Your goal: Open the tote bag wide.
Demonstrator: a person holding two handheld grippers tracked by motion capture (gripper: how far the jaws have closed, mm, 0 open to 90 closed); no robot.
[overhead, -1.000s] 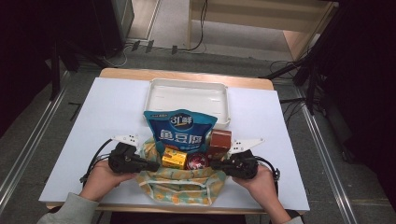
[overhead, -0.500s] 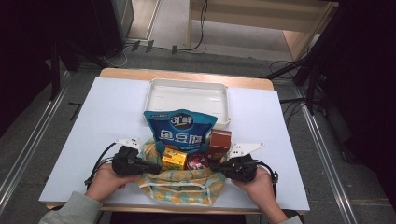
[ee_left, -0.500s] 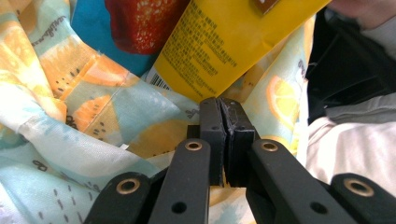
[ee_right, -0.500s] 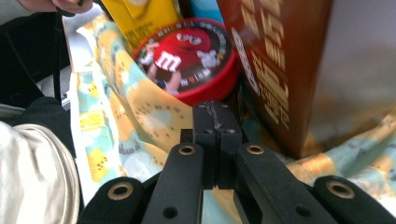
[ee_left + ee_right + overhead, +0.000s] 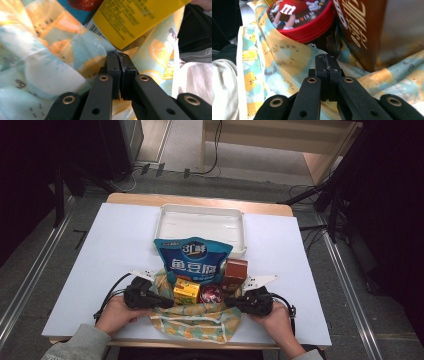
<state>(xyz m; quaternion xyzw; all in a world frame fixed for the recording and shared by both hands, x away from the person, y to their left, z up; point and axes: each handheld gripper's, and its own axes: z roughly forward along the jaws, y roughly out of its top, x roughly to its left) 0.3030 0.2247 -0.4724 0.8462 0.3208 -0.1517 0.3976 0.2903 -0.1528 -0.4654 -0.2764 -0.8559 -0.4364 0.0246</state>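
Observation:
A fruit-print cloth bag (image 5: pixel 192 322) lies open at the table's near edge. It holds a blue snack pouch (image 5: pixel 192 260), a yellow box (image 5: pixel 186 291), a round red candy tin (image 5: pixel 210 294) and a brown box (image 5: pixel 235 272). My left gripper (image 5: pixel 167 302) is at the bag's left side, its jaws shut on the cloth (image 5: pixel 75 50) just below the yellow box (image 5: pixel 135 20). At the bag's right side my right gripper (image 5: pixel 227 302) is shut on the cloth (image 5: pixel 294 60) in front of the red tin (image 5: pixel 299 15) and the brown box (image 5: pixel 372 32).
A white tray (image 5: pixel 200 209) stands behind the bag at the table's far middle. The pale table top (image 5: pixel 100 250) spreads to the left and right of the bag. A person's hands and sleeves come in at the near edge.
Both hands have sunk slightly toward the table with the bag's sides in the grippers. The items in the bag keep their places.

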